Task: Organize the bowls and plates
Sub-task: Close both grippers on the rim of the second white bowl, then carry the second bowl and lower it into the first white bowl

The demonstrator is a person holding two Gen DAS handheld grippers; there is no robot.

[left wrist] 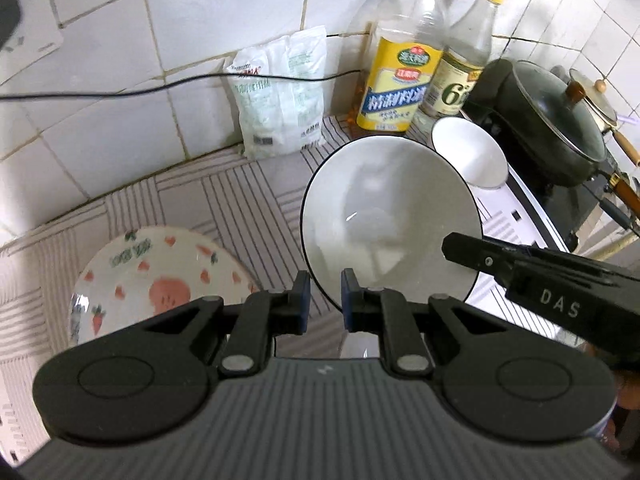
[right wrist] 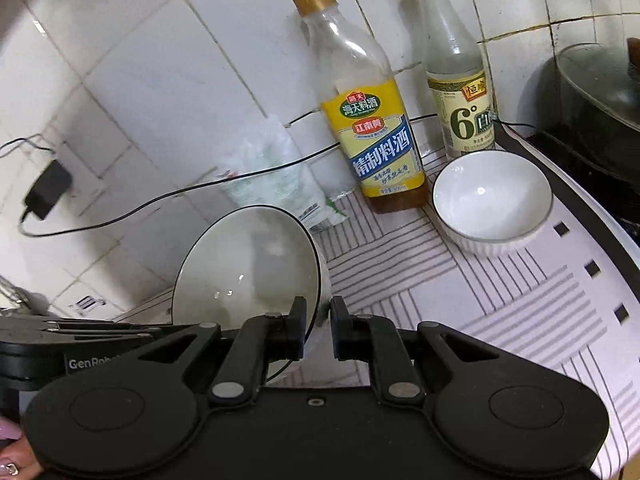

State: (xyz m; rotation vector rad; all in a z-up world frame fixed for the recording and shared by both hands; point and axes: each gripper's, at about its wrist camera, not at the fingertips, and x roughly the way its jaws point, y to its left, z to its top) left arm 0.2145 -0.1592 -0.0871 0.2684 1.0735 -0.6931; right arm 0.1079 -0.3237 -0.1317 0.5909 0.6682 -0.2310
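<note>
A large white bowl with a dark rim [left wrist: 390,216] is held tilted above the striped mat. My left gripper [left wrist: 325,300] is shut on its near rim. My right gripper [right wrist: 318,330] is shut on the opposite rim of the same bowl [right wrist: 244,268]; its finger shows in the left wrist view [left wrist: 464,250]. A patterned plate with pink carrots and hearts [left wrist: 156,276] lies on the mat at the left, below the bowl. A small white ribbed bowl [right wrist: 492,200] stands upright on the mat at the right, also in the left wrist view [left wrist: 470,152].
Two bottles, a yellow-labelled cooking wine [right wrist: 376,140] and a white vinegar [right wrist: 460,92], stand against the tiled wall. A plastic bag [left wrist: 280,96] leans on the wall. A black cable [left wrist: 120,92] runs along it. A lidded dark wok [left wrist: 556,120] sits on the stove at right.
</note>
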